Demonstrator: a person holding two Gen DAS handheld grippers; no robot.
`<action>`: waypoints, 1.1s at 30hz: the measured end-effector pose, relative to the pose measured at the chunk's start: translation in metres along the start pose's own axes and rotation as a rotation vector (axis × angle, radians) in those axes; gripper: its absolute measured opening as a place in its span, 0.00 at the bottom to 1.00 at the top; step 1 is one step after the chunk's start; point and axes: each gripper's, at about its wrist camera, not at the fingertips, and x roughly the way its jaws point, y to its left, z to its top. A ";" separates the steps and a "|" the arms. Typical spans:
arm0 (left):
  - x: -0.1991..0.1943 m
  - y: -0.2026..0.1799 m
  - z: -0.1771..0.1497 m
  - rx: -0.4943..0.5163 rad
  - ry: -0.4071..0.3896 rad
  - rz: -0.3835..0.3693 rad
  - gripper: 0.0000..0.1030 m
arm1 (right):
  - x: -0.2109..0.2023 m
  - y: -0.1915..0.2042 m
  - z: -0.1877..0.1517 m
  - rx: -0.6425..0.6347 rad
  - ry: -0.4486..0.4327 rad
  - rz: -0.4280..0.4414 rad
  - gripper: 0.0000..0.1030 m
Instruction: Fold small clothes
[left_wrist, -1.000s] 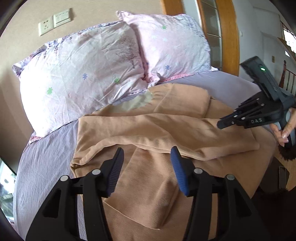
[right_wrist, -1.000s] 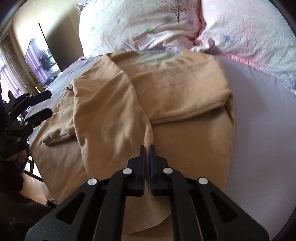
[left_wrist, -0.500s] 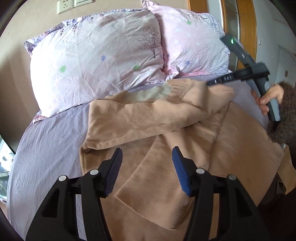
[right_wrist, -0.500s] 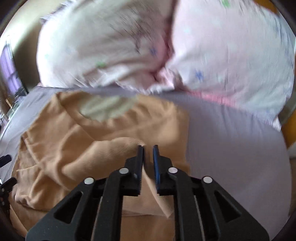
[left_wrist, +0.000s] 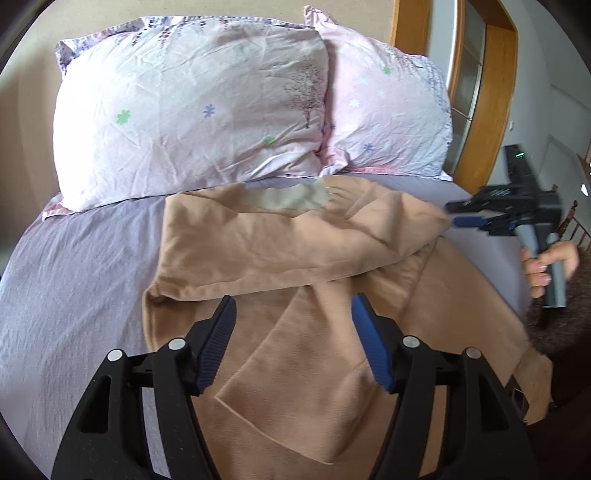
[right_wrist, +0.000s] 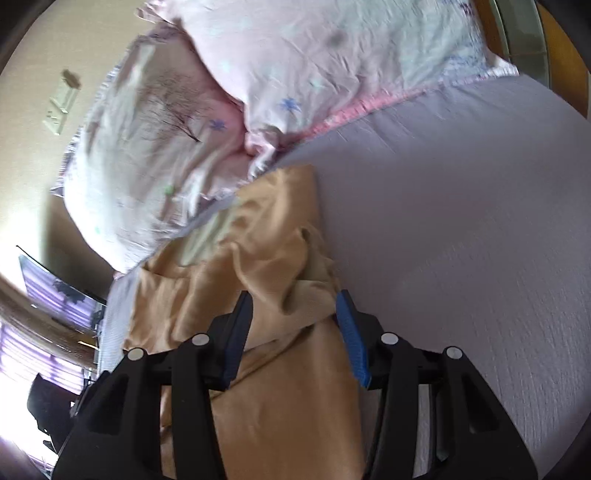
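Note:
A tan garment (left_wrist: 295, 251) lies on the lilac bed sheet (left_wrist: 74, 266), its upper part folded across, with a pale lining patch near the pillows. My left gripper (left_wrist: 293, 314) is open and empty, hovering over the garment's lower part. My right gripper (right_wrist: 293, 306) is open, its fingers on either side of a bunched fold of the garment (right_wrist: 280, 266). In the left wrist view the right gripper (left_wrist: 461, 218) sits at the garment's right corner, held by a hand.
Two pink floral pillows (left_wrist: 192, 122) (left_wrist: 384, 122) lie at the bed's head. A wooden door frame (left_wrist: 495, 103) stands at the right. Bare sheet (right_wrist: 461, 206) stretches right of the garment. A wall socket (right_wrist: 59, 110) is on the wall behind.
My right gripper carried the garment's sleeve across toward the right side, then opened from shut. The left gripper stayed open and shifted slightly over the garment.

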 end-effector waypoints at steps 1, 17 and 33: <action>-0.001 -0.002 0.001 -0.001 -0.006 -0.011 0.70 | 0.010 -0.002 0.001 0.002 0.018 -0.003 0.44; -0.012 -0.009 0.026 0.014 -0.138 -0.018 0.93 | -0.016 0.104 -0.011 -0.284 -0.121 0.127 0.08; -0.185 0.119 -0.024 -0.504 -0.520 0.571 0.94 | 0.070 0.475 -0.103 -0.614 0.408 0.953 0.12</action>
